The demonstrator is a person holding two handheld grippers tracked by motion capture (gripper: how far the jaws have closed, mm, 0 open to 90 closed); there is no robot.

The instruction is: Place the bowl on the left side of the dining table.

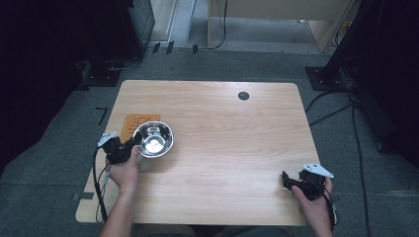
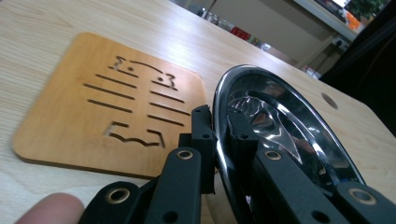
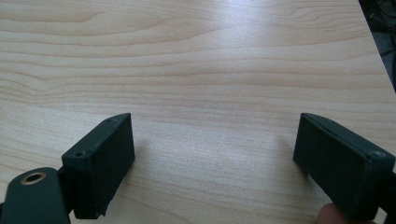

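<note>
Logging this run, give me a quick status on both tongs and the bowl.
Left tongs shut on steel bowl rim, beside wooden coaster. Right tongs open over bare table. Nothing in the way.

The wooden table is bare across its middle and right, leaving wide open passage. Obstacles cluster at the left: 1 steel bowl just beside 1 orange coaster. A small dark grommet sits flush near the far edge.
</note>
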